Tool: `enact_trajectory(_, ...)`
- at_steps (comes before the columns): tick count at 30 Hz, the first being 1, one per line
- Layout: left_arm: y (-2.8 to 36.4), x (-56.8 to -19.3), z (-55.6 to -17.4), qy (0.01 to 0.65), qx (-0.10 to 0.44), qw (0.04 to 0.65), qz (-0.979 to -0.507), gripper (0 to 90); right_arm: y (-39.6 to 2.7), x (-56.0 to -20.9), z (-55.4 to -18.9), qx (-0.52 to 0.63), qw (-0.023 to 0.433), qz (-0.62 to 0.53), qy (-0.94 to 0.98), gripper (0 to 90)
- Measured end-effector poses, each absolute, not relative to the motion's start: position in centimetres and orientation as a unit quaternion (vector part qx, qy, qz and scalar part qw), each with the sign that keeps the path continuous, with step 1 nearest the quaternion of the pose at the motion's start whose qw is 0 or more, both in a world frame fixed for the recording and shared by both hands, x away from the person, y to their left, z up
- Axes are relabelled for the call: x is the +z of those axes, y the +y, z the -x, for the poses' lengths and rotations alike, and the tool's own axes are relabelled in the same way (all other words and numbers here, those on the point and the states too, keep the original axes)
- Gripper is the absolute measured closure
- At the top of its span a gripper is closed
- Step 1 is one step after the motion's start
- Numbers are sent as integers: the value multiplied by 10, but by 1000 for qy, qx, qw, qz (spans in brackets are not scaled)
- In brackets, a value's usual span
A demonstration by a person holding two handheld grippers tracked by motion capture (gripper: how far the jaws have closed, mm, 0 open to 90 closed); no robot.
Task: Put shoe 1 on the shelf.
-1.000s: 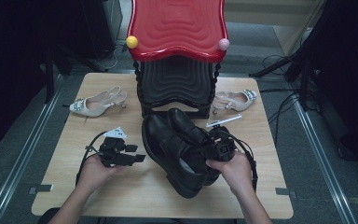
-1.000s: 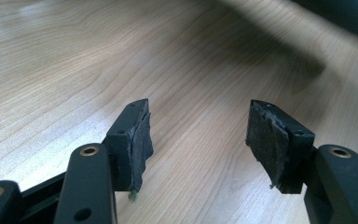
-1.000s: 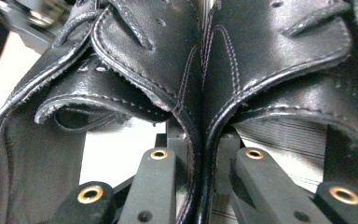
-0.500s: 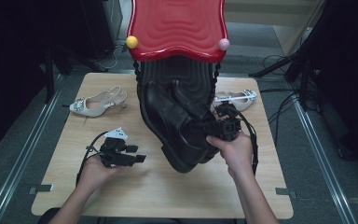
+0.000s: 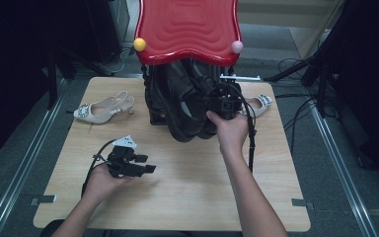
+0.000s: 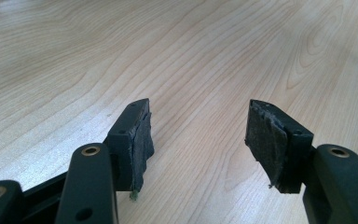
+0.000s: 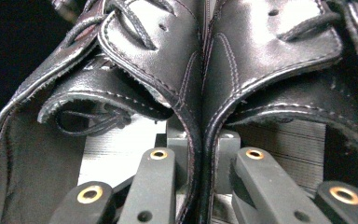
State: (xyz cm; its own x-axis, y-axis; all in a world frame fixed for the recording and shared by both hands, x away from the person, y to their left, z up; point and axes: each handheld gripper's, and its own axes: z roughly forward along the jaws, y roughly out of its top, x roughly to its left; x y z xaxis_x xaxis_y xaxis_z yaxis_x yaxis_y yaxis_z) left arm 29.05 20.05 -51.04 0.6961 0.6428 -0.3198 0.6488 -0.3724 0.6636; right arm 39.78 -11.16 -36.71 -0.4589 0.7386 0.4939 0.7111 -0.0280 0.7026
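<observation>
Wooden table point(image 5: 192, 182) | black shoes point(image 5: 187, 98) lengthwise away, toes up | right gripper point(image 5: 225, 101) clamps both collars | left gripper point(image 5: 143, 165) apart

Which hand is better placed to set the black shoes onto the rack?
Right. The right claw is clamped on both black shoes, pinching their inner sides together, right at the rack under its red top. The left claw sits open and empty over the table.

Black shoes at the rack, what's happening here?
A person's right gripper is shut on a pair of black lace-up shoes, pinching their two inner walls together between its fingers, and holds them up against the black shoe rack under its red top. The left gripper rests open and empty on the wooden table. Two beige slingback heels lie either side of the rack.
</observation>
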Motion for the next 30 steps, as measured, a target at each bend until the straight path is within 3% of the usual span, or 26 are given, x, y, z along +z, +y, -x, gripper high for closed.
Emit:
enact_trajectory(4,201,-510,-290,386,-3,402,-830,408,-107,-370,-407,502,18,-537,678,829)
enact_trajectory(10,200,-510,-290,385,-4,403,-830,409,-97,-371,-414,505,69,-559,654,829)
enact_trajectory(14,200,-510,-290,386,-3,404,-829,409,-91,-374,-419,499,80,-575,643,829)
enact_trajectory(30,199,-510,-289,385,-2,405,-829,409,-69,-379,-426,489,80,-601,628,803)
